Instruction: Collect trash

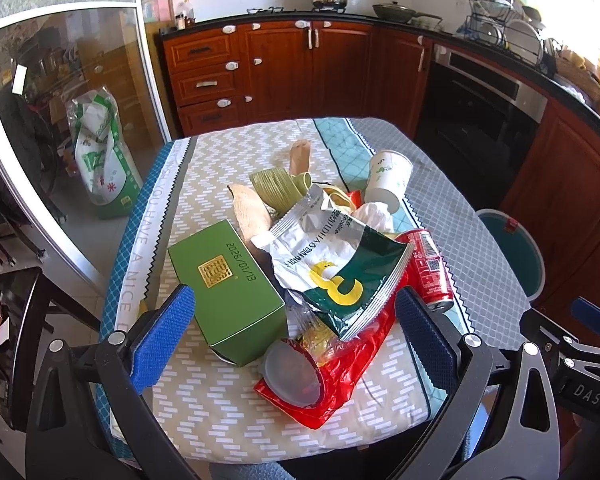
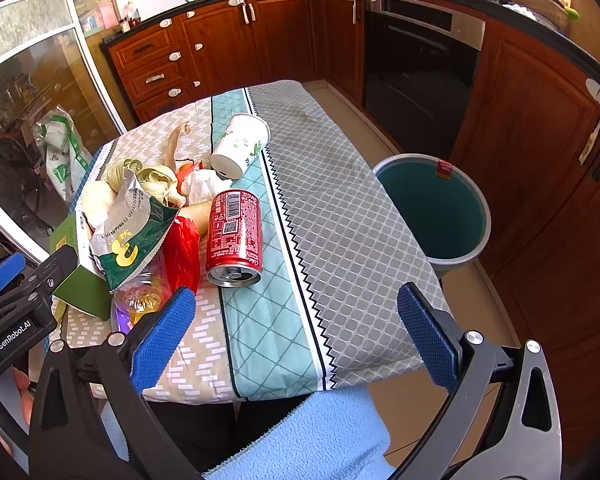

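A heap of trash lies on the table: a green box (image 1: 227,284), a green and white snack bag (image 1: 336,264), a red plastic bag (image 1: 340,372), a red soda can (image 1: 428,268) on its side, a tipped paper cup (image 1: 388,180) and husks (image 1: 271,188). My left gripper (image 1: 295,332) is open and empty, low over the near edge, its jaws either side of the box and bags. My right gripper (image 2: 295,332) is open and empty, above the near table edge, just short of the can (image 2: 233,236). The cup (image 2: 239,146) lies beyond it.
A teal bin (image 2: 432,208) stands on the floor right of the table, also in the left wrist view (image 1: 512,252). The patterned tablecloth (image 2: 340,200) covers the table. Wooden cabinets (image 1: 300,68) and an oven (image 1: 480,100) stand behind. A glass door (image 1: 59,120) is on the left.
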Demonstrator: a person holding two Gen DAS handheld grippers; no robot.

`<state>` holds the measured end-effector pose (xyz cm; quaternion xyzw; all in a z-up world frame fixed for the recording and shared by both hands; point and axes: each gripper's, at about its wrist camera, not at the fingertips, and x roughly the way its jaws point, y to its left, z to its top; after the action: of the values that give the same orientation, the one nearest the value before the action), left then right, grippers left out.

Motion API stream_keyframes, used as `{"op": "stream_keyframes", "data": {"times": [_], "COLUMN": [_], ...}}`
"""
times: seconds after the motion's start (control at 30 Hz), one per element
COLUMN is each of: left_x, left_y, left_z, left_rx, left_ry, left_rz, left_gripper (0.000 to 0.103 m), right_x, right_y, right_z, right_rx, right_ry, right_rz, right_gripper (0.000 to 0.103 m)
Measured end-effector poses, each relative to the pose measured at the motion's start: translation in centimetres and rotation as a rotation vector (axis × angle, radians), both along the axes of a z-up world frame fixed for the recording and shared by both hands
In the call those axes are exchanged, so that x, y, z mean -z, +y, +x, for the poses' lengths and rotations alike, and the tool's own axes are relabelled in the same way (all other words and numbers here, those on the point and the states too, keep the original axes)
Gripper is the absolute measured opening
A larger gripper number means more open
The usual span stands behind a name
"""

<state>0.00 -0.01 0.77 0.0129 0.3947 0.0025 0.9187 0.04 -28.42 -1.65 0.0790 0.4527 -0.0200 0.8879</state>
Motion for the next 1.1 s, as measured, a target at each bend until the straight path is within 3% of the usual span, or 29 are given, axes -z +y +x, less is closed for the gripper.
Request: {"op": "stream_keyframes", "data": {"times": [1.1], "left_x": [0.34], "left_y": [0.71], "left_z": [-0.18], "left_rx": [-0.008], "left_ry": [0.010], "left_rz": [0.009], "left_gripper": [0.100], "right_x": [0.75], "right_y": [0.41], "right_z": [0.05], "right_rx": [-0.003], "right_ry": [0.014], "right_rz": [-0.011], "right_gripper": [0.097]}}
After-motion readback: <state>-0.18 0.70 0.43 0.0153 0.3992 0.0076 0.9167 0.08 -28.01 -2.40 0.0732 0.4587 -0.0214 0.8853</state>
